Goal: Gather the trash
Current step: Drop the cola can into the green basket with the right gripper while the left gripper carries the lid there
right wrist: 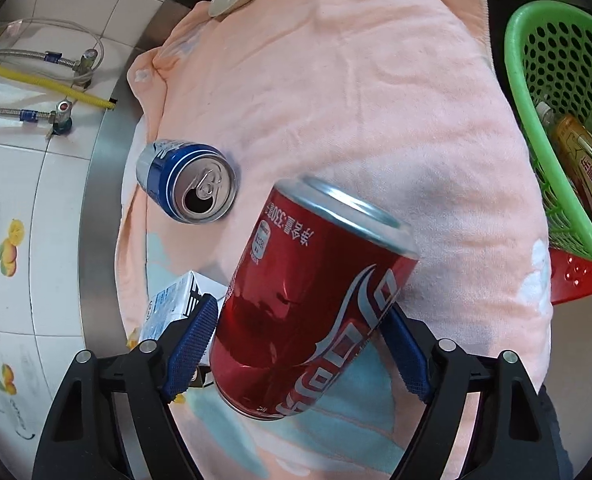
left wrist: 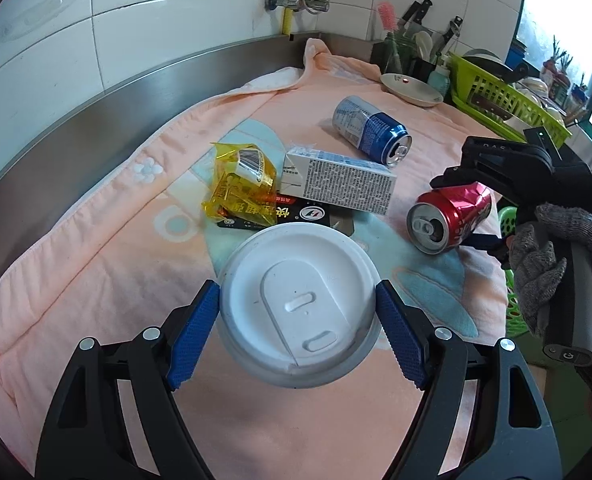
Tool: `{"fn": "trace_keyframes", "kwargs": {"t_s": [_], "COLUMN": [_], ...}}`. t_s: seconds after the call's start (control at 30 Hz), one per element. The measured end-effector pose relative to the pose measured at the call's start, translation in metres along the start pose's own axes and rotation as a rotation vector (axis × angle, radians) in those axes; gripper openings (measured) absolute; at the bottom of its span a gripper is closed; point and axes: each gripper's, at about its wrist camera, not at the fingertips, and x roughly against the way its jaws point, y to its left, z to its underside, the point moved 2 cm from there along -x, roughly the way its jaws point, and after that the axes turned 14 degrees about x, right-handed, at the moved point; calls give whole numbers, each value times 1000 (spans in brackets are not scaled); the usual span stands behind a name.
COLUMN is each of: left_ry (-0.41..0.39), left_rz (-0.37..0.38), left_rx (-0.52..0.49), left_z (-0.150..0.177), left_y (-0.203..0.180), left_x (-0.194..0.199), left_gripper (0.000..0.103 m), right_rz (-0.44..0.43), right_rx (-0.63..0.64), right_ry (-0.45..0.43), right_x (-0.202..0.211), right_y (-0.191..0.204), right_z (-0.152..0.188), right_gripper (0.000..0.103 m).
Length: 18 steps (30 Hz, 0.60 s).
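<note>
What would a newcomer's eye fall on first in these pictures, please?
Probably the red cola can, held off the peach towel in the right tongs. Next, the white lidded cup, big and central between the left tongs. Behind it lie a blue can, a white carton and a yellow wrapper.

A lidded cup (left wrist: 298, 312) sits between the fingers of the left gripper (left wrist: 298, 334), over the towel (left wrist: 95, 280). Behind it lie a wrapper (left wrist: 241, 184) and, to its right, a carton (left wrist: 340, 178); further behind lies a can (left wrist: 370, 130). At the right, a dented can (right wrist: 308, 300) is between the right gripper's fingers (right wrist: 193, 344), near a basket (right wrist: 536, 120).
</note>
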Motion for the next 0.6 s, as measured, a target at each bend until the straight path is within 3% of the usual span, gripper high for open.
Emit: {"fn": "trace_keyframes", "kwargs": {"t_s": [0.37,0.6], "left_ry": [-4,6], "left_rz": [20,55], "left_rx": [-25,-56], "left_z": [-6,-5], "left_y": [-18,-45], "left_x": [5,5], "left_gripper": [77,77], "right_rz": [-31,118], "right_rx": [222,387], "right_ry": [-84,-136], "right_x": [42,100], "right_y": [5,-41], "right_z": [4,-5], "right_gripper": [76,76]}}
